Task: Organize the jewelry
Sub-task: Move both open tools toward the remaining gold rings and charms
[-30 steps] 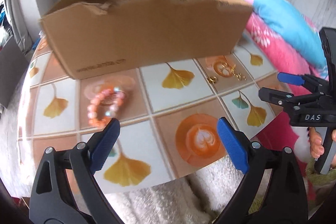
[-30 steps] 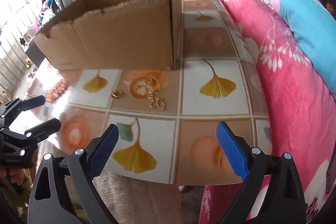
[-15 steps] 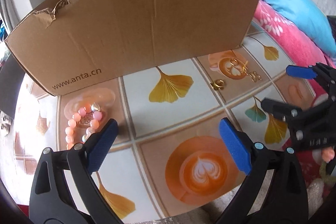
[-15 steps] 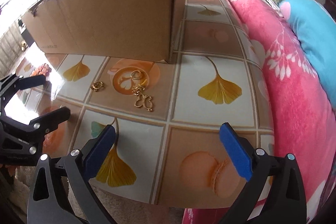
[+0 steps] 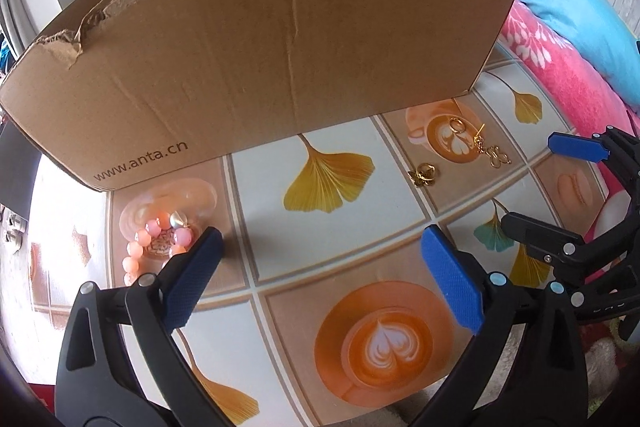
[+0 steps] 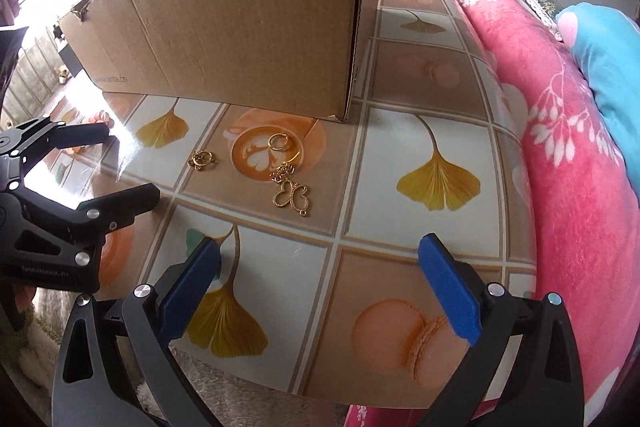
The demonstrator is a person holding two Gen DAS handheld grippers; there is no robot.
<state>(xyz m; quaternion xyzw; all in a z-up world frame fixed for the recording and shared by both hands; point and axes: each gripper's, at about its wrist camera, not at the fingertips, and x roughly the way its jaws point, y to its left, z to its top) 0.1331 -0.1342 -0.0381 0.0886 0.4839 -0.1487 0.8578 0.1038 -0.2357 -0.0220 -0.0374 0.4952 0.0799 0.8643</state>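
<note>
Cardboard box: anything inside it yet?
Cannot tell. In both wrist views the cardboard box shows only its outer walls and torn rim; the near wall hides its floor. The bead bracelet and gold pendant lie outside it on the table.

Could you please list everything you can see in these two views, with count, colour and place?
cardboard box: one, brown, torn top edge, open, standing at the back of the table.
bead bracelet: one, pink and peach, on the table by the box's left end, partly behind the left gripper's finger.
gold ring: one, on the printed coffee cup, near the box's right corner.
gold pendant chain: one, just in front of the ring.
small gold charm: one, left of the ring.
table: one, tiled cloth with ginkgo leaves and coffee cups.
blanket: one, pink, right of the table.
pillow: one, blue, on the blanket.
left gripper: black, blue pads, open, empty.
right gripper: black, blue pads, open, empty.
</note>
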